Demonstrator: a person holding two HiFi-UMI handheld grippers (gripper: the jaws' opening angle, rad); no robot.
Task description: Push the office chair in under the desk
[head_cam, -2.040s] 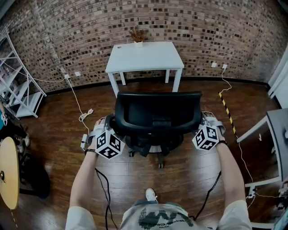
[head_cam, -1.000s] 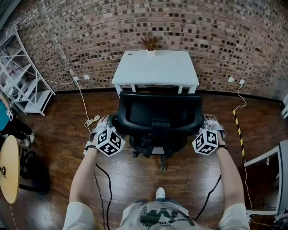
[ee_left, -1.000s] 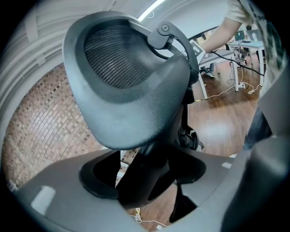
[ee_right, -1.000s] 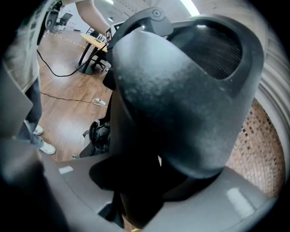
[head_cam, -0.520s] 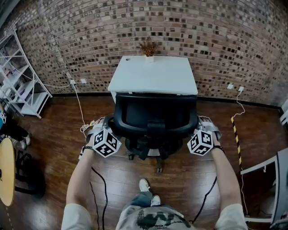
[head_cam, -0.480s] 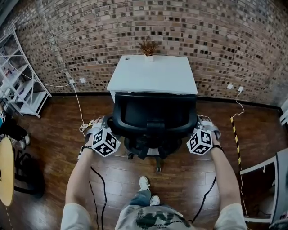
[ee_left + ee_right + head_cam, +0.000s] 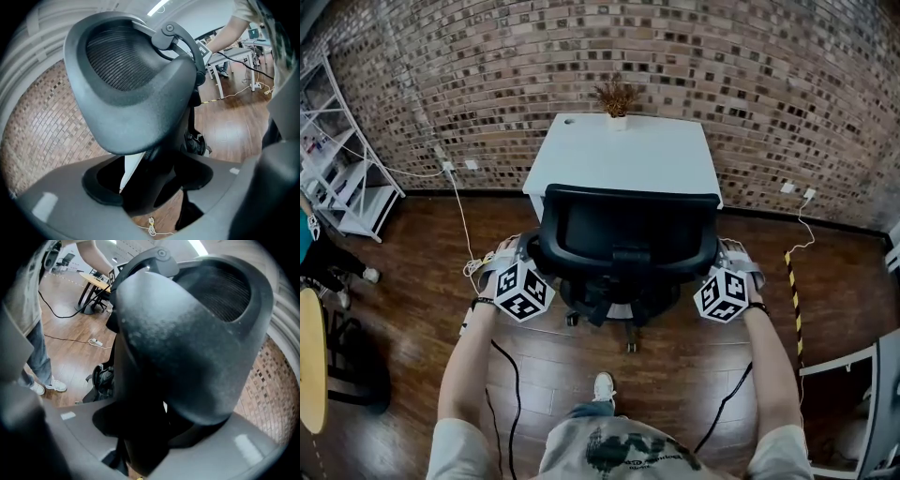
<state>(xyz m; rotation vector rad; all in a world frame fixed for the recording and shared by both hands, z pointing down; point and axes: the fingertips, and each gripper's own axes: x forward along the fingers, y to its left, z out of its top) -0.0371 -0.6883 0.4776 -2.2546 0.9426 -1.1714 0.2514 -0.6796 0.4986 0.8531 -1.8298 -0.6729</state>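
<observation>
From our head we look steeply down and forward toward the brick wall (image 7: 675, 56). We are far enough off to take in the whole surface (image 7: 623, 155), the chair (image 7: 623, 234) at its near edge, and the floor (image 7: 609, 352). The camera on our left hand-held gripper (image 7: 521, 255) sits very close to the chair's back and looks across it. The camera on our right hand-held gripper (image 7: 724, 258) mirrors it from the other side. All three views share the chair's back, the wall and the floor.
</observation>
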